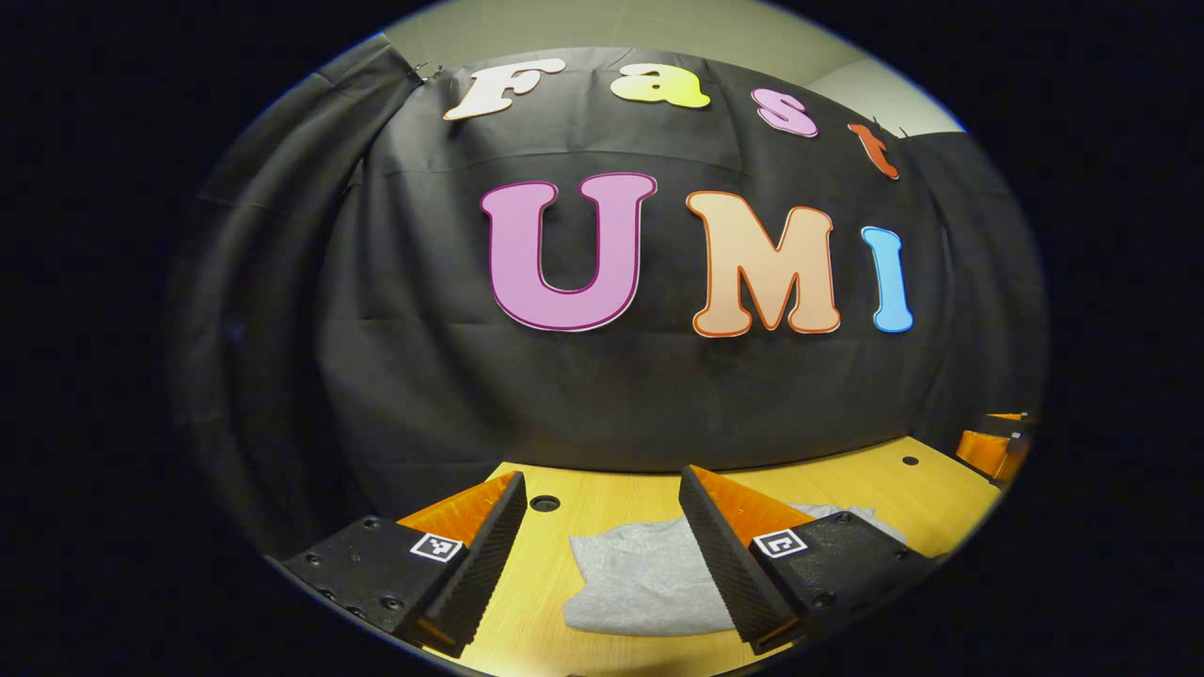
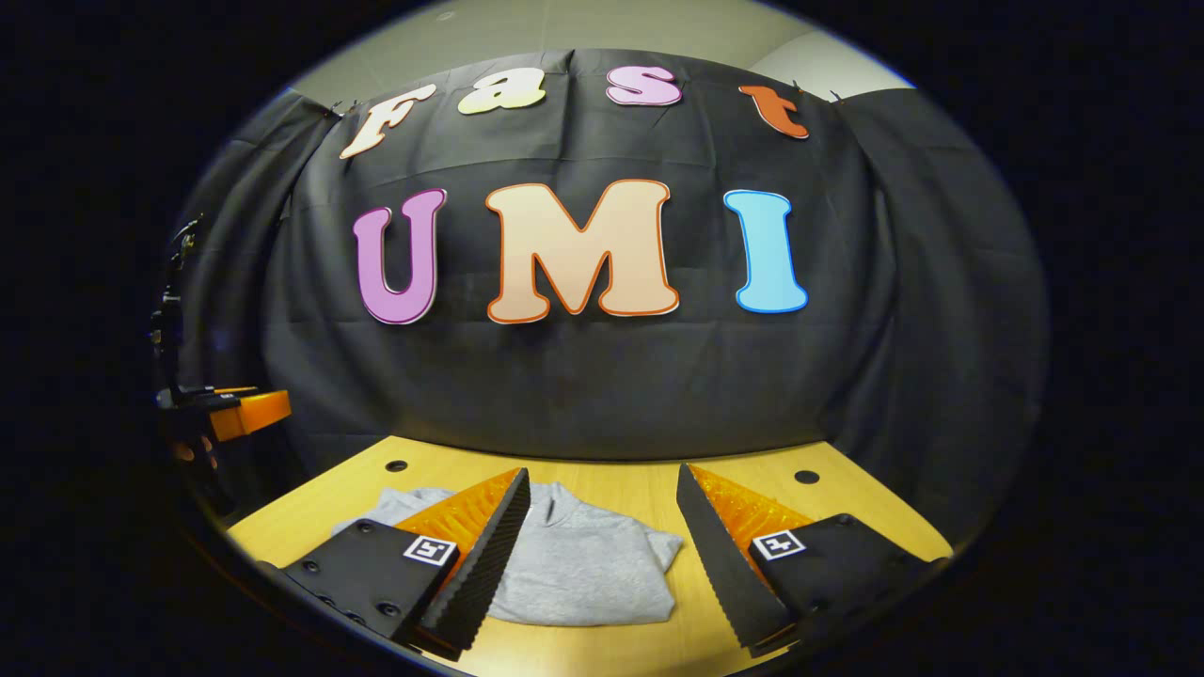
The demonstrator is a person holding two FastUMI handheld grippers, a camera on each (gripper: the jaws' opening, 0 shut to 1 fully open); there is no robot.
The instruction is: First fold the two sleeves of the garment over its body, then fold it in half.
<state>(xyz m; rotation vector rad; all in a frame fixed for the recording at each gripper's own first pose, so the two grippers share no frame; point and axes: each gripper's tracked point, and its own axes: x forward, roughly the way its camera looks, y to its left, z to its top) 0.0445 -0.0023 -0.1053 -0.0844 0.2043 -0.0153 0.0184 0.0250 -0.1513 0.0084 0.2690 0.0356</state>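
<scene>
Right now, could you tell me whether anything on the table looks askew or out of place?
Nothing stands out. The grey garment lies in a compact bundle on the wooden table, and both claws, left and right, hang open above it, holding nothing.

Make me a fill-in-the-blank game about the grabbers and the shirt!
1. The garment is the colour ____.
2. It lies on a ____ table.
3. The right gripper has its fingers spread ____, holding nothing.
4. The left gripper hangs ____ the table, not touching the cloth.

Missing words: grey; wooden; open; above
</scene>
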